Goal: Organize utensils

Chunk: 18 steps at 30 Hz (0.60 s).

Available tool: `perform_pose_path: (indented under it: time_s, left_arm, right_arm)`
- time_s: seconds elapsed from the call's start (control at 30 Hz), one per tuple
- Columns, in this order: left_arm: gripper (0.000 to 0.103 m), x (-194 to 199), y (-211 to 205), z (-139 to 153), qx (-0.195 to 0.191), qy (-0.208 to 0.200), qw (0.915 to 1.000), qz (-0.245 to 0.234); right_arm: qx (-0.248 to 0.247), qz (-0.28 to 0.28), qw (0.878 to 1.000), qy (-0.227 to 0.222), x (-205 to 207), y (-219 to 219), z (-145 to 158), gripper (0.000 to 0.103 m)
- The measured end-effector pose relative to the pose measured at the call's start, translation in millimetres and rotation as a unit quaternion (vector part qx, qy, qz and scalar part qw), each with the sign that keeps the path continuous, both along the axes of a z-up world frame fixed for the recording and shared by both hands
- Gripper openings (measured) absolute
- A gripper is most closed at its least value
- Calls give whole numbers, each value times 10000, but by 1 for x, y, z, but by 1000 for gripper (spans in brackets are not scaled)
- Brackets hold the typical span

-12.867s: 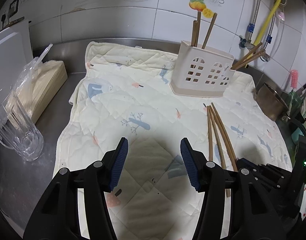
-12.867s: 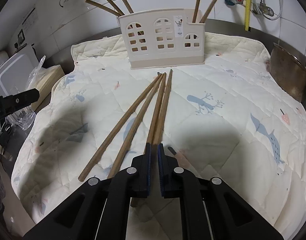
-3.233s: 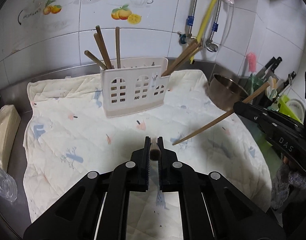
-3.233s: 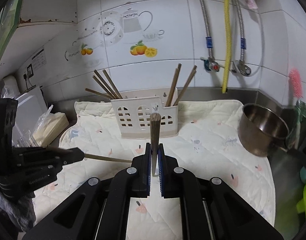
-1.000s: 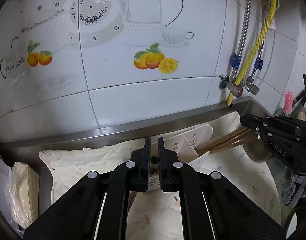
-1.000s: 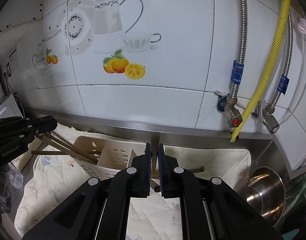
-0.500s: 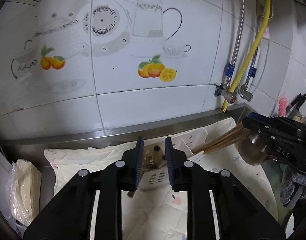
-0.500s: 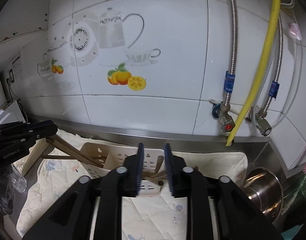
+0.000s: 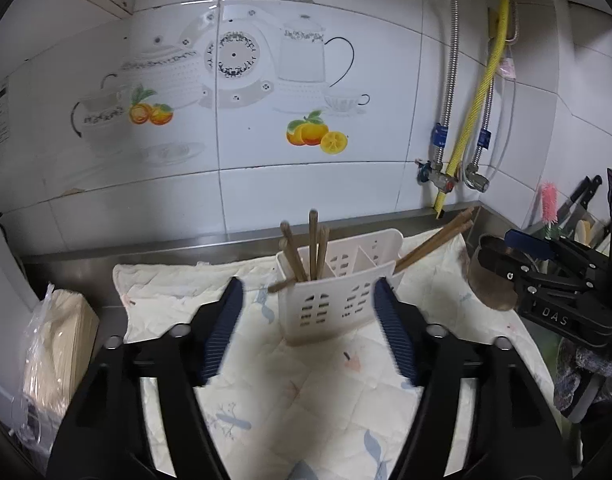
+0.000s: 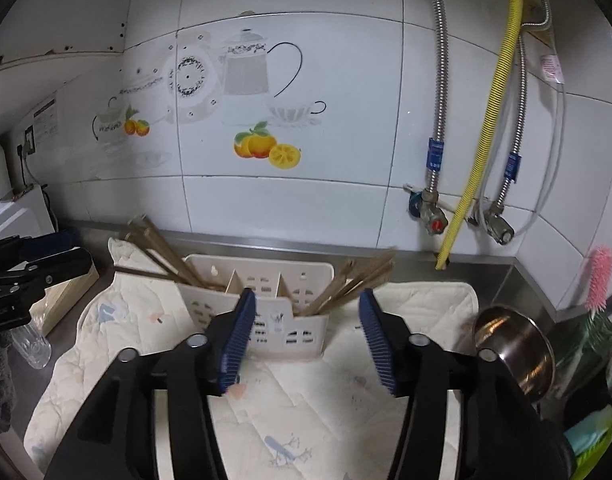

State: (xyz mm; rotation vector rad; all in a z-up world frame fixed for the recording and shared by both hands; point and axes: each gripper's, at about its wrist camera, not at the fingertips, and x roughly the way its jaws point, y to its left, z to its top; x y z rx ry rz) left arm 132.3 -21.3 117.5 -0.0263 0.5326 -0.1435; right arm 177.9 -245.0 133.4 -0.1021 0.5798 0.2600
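Observation:
A cream plastic utensil caddy [image 9: 338,300] [image 10: 282,320] stands on a quilted cloth [image 9: 306,392] near the wall. Several brown chopsticks [image 9: 312,248] stand in its left compartment and more chopsticks [image 9: 438,240] [image 10: 354,280] lean out of its right one. My left gripper [image 9: 308,312] is back from the caddy, its jaws opening wide with nothing between the pads. My right gripper [image 10: 306,320] is likewise opening and empty, in front of the caddy's right end. Each gripper shows in the other's view: the right gripper [image 9: 546,268] at the right edge, the left gripper [image 10: 34,268] at the left edge.
A steel pot [image 10: 514,352] sits right of the cloth, with a pink brush [image 10: 600,276] and knives [image 9: 578,200] beyond it. A bagged stack [image 9: 54,344] and a clear glass [image 10: 30,344] are at the left. Hoses and valves [image 10: 458,216] hang on the tiled wall.
Both grippers went from shut on a chopstick to wide apart. The chopsticks now stand in the caddy, and both grippers have drawn back from it.

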Motion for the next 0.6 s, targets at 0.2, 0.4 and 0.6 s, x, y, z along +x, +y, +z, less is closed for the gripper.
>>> perform_pose_path:
  time_s: [0.2, 0.4, 0.6]
  left_arm:
    - [87, -27, 4, -11, -27, -67, 9999, 111]
    - [97, -52, 2, -21, 73, -148, 9995, 251]
    - [98, -70, 6, -35, 9, -75, 9995, 307]
  right_arm:
    - [-68, -37, 10000, -59, -30, 4, -14, 65]
    - [-108, -71, 9999, -8, -52, 7, -30, 75]
    - [-70, -130, 9999, -28, -76, 9, -38, 81]
